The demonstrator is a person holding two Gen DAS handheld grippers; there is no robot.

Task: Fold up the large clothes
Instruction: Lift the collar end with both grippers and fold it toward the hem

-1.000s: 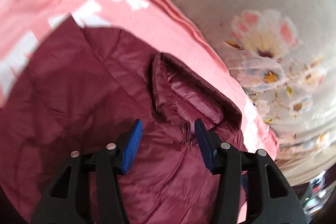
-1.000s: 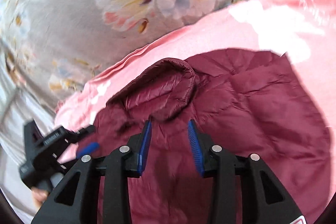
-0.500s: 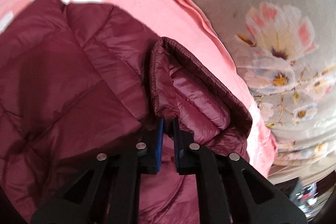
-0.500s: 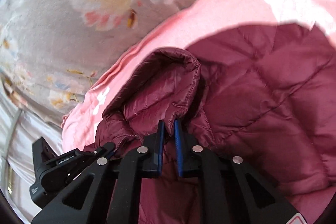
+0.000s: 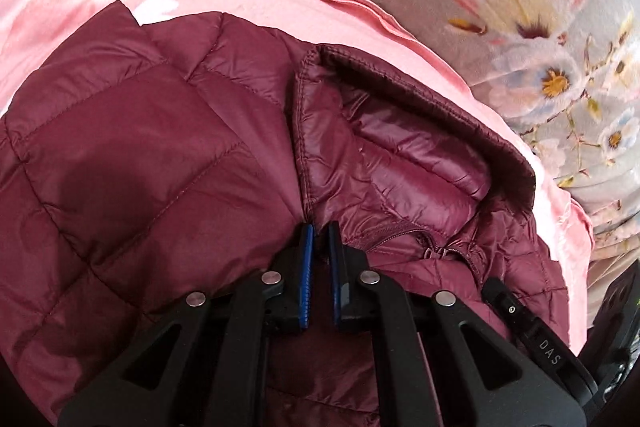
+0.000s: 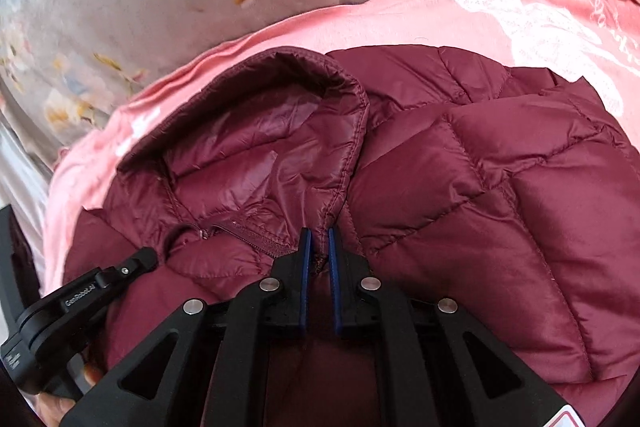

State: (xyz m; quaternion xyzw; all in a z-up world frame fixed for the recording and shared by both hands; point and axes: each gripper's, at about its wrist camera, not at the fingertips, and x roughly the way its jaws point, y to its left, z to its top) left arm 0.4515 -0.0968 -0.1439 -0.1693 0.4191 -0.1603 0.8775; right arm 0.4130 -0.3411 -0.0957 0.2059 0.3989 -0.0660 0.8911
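Observation:
A maroon quilted jacket lies front up on a pink cloth. Its stand-up collar gapes open, and the zipper pull sits at the neck. My left gripper is shut on a pinch of jacket fabric at the collar's left base. My right gripper pinches the fabric at the collar's right base, its jaws still closing on it. Each gripper's black body shows at the edge of the other's view: the right one and the left one.
A pink cloth with white print is spread under the jacket. Beyond it lies a grey bedsheet with large flowers. The pink cloth's edge runs just past the collar.
Both grippers went from open to closed on the jacket at the collar's two sides. Both have sunk closer to the fabric and rolled a little.

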